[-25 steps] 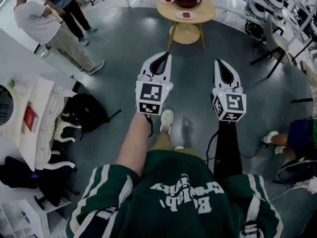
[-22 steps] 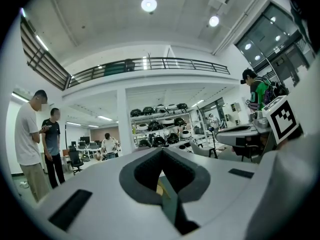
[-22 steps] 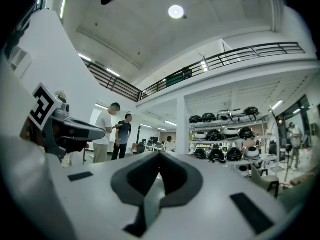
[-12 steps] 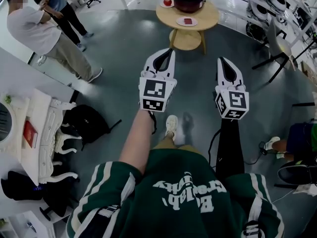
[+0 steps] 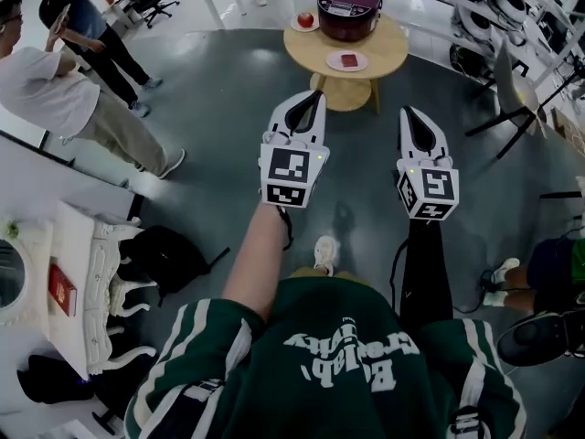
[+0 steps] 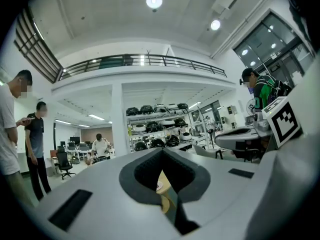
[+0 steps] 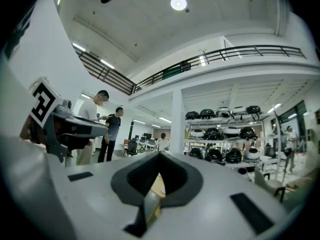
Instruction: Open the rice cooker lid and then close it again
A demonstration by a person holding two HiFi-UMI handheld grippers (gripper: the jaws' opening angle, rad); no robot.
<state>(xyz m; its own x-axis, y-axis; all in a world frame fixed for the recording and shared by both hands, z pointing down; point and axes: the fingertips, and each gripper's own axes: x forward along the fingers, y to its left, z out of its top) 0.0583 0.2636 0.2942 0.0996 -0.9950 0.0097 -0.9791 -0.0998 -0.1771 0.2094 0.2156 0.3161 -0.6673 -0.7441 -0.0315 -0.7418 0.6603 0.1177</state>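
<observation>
Two grippers are held out ahead of the person's green sweatshirt [image 5: 343, 364], side by side and apart, over the grey floor [image 5: 228, 108]. The left gripper [image 5: 312, 99] has its jaws together; the left gripper view confirms the tips meet, with nothing between them [image 6: 162, 153]. The right gripper [image 5: 409, 115] is likewise closed and empty, its tips meeting in the right gripper view [image 7: 160, 156]. One white shoe [image 5: 324, 252] shows on the floor below and between the two grippers.

To the left, near the person, a black bag [image 5: 169, 250] lies on the floor beside a white ornate piece of furniture [image 5: 91, 273]. Two bystanders [image 5: 64, 85] stand further off at the upper left.

Beyond the grippers, well apart from both, stands a round wooden surface [image 5: 388, 39]. At its near side rests a small plate [image 5: 347, 61] bearing a red item. At its left edge sits an apple [image 5: 305, 19]. The rice cooker [image 5: 348, 5], dark maroon, stands at the far side of the surface with its lid down. Neither gripper touches it.
</observation>
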